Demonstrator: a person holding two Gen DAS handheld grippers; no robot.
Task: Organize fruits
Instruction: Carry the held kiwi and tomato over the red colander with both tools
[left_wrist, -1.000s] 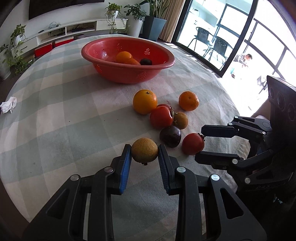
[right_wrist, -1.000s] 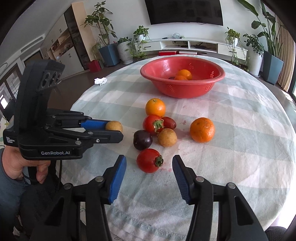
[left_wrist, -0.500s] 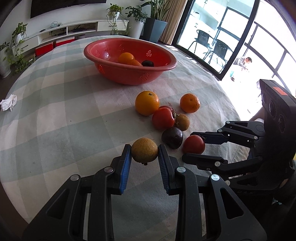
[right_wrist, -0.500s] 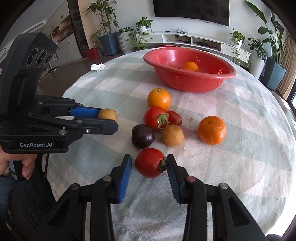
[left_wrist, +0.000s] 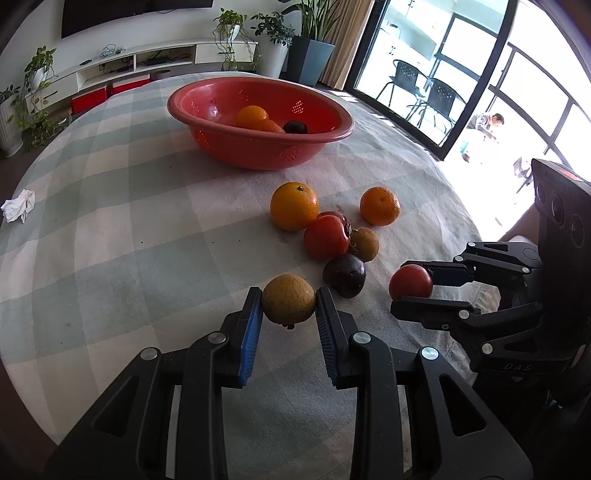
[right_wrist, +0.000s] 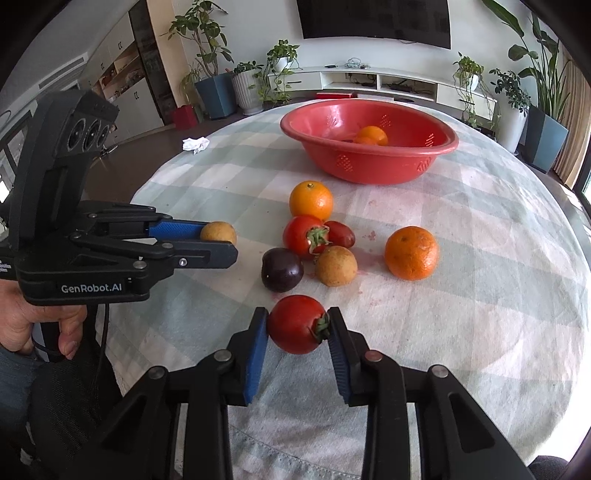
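Your left hand-held gripper (left_wrist: 289, 314) is clenched on a round, rough-skinned tan fruit (left_wrist: 289, 303), its blue pads pressing both sides at the lower centre of the left wrist view. Your right hand-held gripper (right_wrist: 298, 334) has its jaws closing on a glossy red tomato with a green stem (right_wrist: 297, 324); both pads already touch the tomato at the lower centre of the right wrist view.

Above the tomato in that view, the loose fruit sits on the round counter covered in a pale green checked cloth (right_wrist: 480, 295): a dark purple round fruit (right_wrist: 282, 269), a second tan fruit (right_wrist: 336, 266), a second red tomato (right_wrist: 306, 236) touching a small oblong red fruit (right_wrist: 340, 234), and a smooth orange (right_wrist: 311, 201) just above them. A rougher-skinned orange (right_wrist: 412, 253) lies apart to the right.

The red plastic basin with perforated sides (right_wrist: 369, 162) stands in the upper centre, well apart from the pile, with orange fruits (right_wrist: 371, 135) inside; the left wrist view also shows a dark fruit (left_wrist: 295, 127) in it. A crumpled white tissue (right_wrist: 195, 144) lies at the counter's upper left edge.
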